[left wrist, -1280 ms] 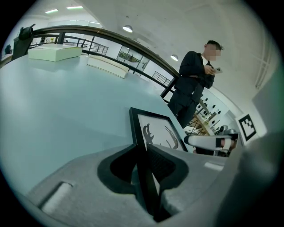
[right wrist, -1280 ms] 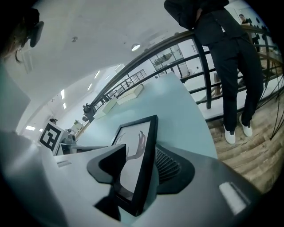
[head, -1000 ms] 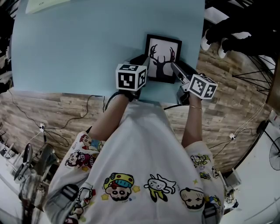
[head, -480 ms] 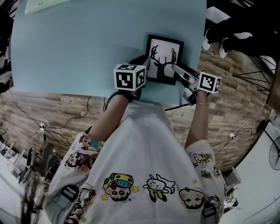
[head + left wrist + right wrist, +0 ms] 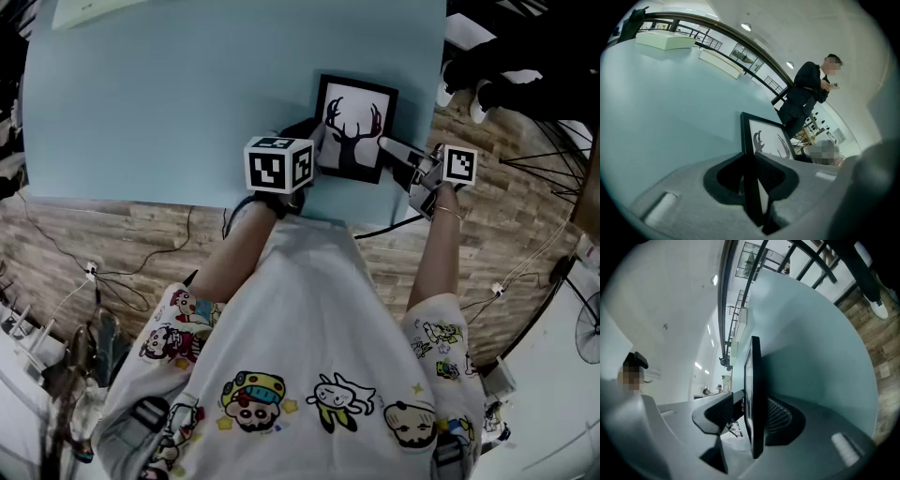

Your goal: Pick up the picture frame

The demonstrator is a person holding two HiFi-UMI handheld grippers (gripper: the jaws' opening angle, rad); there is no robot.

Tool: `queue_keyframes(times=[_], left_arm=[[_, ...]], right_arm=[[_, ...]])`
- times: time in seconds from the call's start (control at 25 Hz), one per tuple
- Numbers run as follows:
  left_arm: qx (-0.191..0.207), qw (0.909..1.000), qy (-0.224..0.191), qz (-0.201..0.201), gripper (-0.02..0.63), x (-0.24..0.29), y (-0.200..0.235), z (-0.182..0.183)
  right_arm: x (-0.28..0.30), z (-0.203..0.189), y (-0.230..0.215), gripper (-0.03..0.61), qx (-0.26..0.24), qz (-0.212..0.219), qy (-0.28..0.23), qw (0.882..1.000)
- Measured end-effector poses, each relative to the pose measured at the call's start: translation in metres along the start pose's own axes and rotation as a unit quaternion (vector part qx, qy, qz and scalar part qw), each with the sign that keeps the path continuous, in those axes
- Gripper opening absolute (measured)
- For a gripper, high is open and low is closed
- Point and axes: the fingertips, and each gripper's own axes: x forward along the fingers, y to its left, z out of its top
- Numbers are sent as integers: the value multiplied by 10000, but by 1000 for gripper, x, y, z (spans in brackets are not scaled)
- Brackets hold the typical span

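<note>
Head view: left gripper point(image 5: 311, 141) jaws sit mostly under its own marker cube and cover the lower-left corner of the picture frame point(image 5: 354, 129). Pale box point(image 5: 94, 9) is cut by the top edge.

Left gripper view: frame's bottom is hidden behind the jaws.

Right gripper view: frame sits edge-on between the right gripper point(image 5: 752, 413) jaws, which have just been closing. Print unreadable, far pad's contact hidden behind the frame.

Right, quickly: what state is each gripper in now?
Left gripper: closed on the black rectangular deer picture frame.
Right gripper: open, fingers just been closing, frame between them.
</note>
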Motion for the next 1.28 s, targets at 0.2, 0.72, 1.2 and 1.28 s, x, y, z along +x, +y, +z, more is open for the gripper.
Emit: queue_keyframes(times=[0.2, 0.72, 1.2, 1.28], left_arm=[[56, 10000, 44, -47, 71, 1, 0, 0], [45, 10000, 40, -73, 71, -1, 0, 0], [81, 10000, 19, -52, 71, -2, 0, 0], [87, 10000, 15, -43, 72, -2, 0, 0]], right_arm=[[20, 1, 10, 198, 284, 542, 161, 9980], [42, -3, 14, 128, 33, 414, 236, 9989], [39, -1, 4, 28, 6, 99, 32, 9999], [39, -1, 5, 26, -38, 105, 9, 9999]])
